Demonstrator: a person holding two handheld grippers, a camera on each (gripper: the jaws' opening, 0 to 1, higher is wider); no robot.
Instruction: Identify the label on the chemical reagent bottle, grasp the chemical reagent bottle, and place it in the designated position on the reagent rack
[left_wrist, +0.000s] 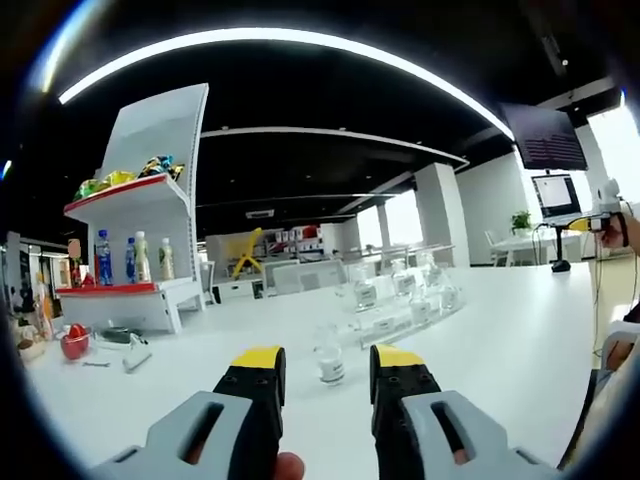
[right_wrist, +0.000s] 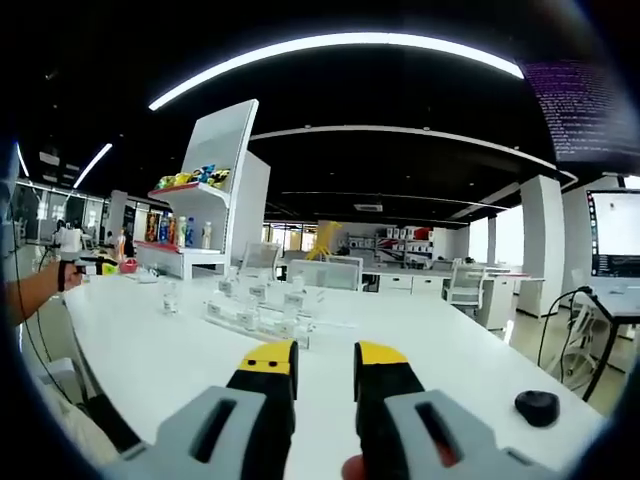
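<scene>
- Clear glass reagent bottle (left_wrist: 328, 362) standing upright on white table (left_wrist: 500, 330), seen in the gap between left gripper (left_wrist: 326, 362) jaws but lying beyond the tips, not touched.
- Showing a white label band low on the body; text too small to read.
- Judging as light, rigid, smooth and slippery, breakable if tipped or knocked; small base, so likely toppling on a side bump.
- Suggesting a hold on the body around or just above the label, jaws square to it, gentle squeeze, no grab at the narrow top.
- Left gripper jaws standing parted, yellow-tipped, holding nothing.
- Right gripper (right_wrist: 324, 362) jaws also parted, a narrow gap, holding nothing, hovering over bare table.
- Clear acrylic reagent rack (left_wrist: 405, 300) sitting behind the bottle, to its right, with more small bottles already in it; same rack (right_wrist: 262, 305) seen in right gripper view, well ahead of the jaws.
- Lone bottle (right_wrist: 169, 296) standing just left of the rack in right gripper view.
- White display shelf (left_wrist: 150, 240) with drink bottles at far left, off task.
- Black round object (right_wrist: 537, 407) lying on table, right side.
</scene>
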